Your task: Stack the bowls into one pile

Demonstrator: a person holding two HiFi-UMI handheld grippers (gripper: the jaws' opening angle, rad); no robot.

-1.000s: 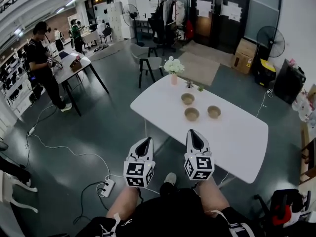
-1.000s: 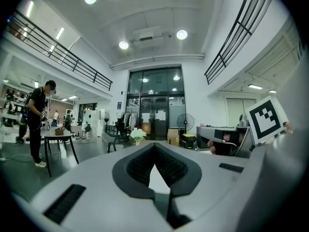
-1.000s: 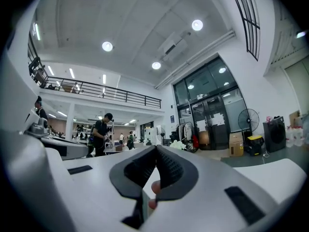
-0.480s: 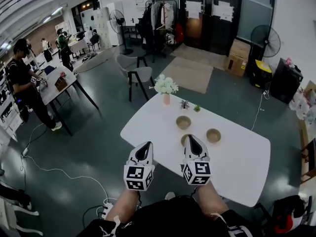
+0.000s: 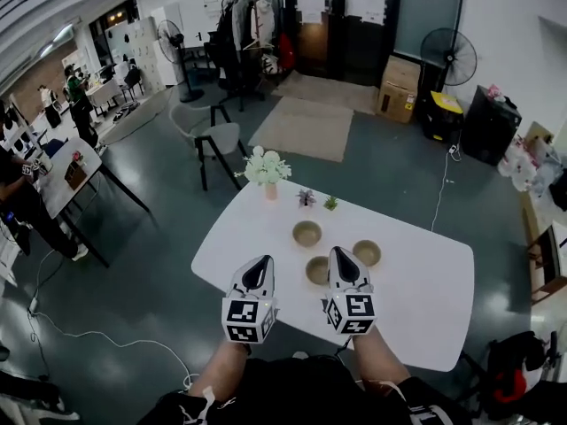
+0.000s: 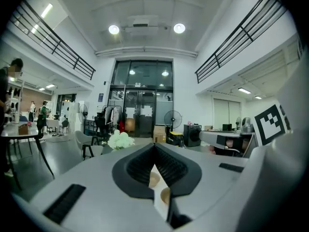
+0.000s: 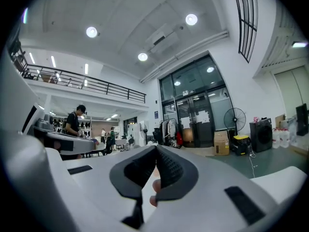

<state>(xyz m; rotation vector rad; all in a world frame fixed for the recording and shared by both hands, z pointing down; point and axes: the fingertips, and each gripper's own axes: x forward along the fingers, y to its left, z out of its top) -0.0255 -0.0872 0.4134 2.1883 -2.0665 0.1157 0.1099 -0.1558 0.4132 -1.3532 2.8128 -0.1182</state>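
Both grippers have come forward since a second ago. They were hanging short of the white table, and now I am seeing them reaching over its near edge, close to the bowls.

The left gripper is sitting to the left of the bowls. In its own view the left gripper's jaws are meeting at the tips and holding nothing.

The right gripper is lying over the right side of the near bowl and hiding part of it. In its own view the right gripper's jaws are pressed together, and it too is carrying nothing.

All three bowls are still standing separately on the table, none stacked. The far bowl is sitting beyond the near one. The right bowl is resting just right of the right gripper's tip.

Further back, a flower vase and two small potted plants are standing near the table's far edge.
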